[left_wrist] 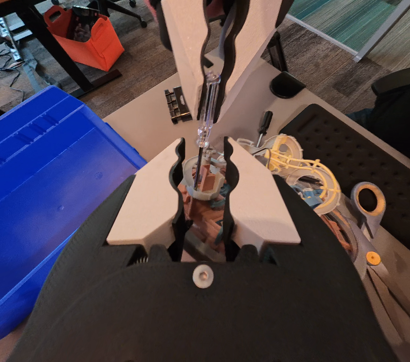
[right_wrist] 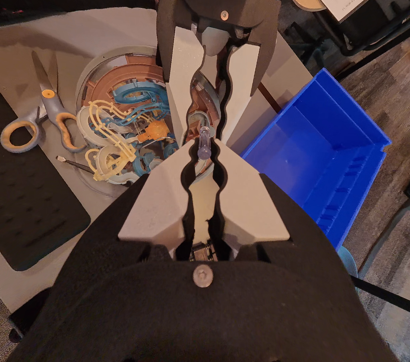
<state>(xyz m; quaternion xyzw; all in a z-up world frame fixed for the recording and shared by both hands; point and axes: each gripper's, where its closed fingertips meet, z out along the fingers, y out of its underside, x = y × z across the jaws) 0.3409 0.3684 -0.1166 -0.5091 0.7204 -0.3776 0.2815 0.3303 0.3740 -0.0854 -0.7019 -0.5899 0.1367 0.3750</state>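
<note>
Far left in the left wrist view: large blue plastic bin [left_wrist: 55, 174], open, beside the pale tabletop [left_wrist: 142, 127]. Behind it, on the floor, an orange fabric tote [left_wrist: 88, 41].

Centre: left gripper [left_wrist: 204, 147], white fingers with black wavy pads, parted and grasping nothing, straddling a round toy maze of brown, blue and cream plastic tracks [left_wrist: 206, 187]. Above it, right gripper [left_wrist: 207, 107], clenched on the clear-handled small screwdriver [left_wrist: 207, 111], held upright, dark shaft reaching down into a grey ring of the maze.

Right of that: black-handled screwdriver [left_wrist: 264, 127] flat on the table, touching the cream tracks. Next, grey-and-orange scissors [left_wrist: 368, 218] near the maze rim, blades closed. Far right, a black perforated mat [left_wrist: 355, 151].

In the right wrist view, clear handle's rounded end [right_wrist: 204, 152] pinched between the fingertips, over the maze's edge.
</note>
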